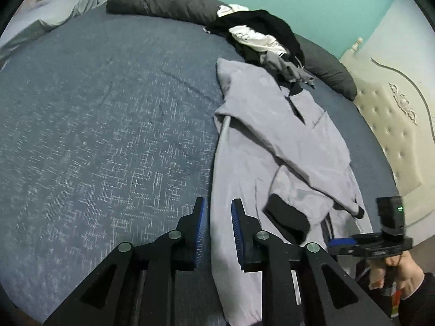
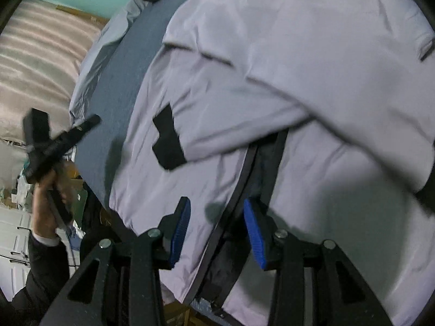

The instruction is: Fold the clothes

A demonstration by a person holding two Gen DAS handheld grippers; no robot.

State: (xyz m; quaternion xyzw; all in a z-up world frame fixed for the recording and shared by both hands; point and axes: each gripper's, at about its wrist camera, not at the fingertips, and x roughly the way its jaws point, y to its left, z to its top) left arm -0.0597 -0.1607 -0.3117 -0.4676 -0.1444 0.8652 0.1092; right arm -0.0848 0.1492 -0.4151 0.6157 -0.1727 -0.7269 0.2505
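Note:
A light grey jacket [image 1: 274, 146] with black cuffs lies on the blue bed [image 1: 108, 125], its sleeves folded across the body. My left gripper [image 1: 218, 217] is open above the jacket's left edge, holding nothing. My right gripper [image 2: 216, 217] is open just above the jacket's [image 2: 299, 68] hem and dark front zipper [image 2: 244, 184], empty. A black cuff [image 2: 167, 142] lies left of the zipper. The right gripper also shows in the left wrist view [image 1: 375, 241], the left one in the right wrist view [image 2: 54, 141].
A pile of black, white and grey clothes [image 1: 261, 40] lies at the bed's far side beside a dark grey duvet [image 1: 163, 0]. A cream tufted headboard [image 1: 388, 125] stands on the right. A pale curtain [image 2: 35, 62] and clutter lie beyond the bed's left edge.

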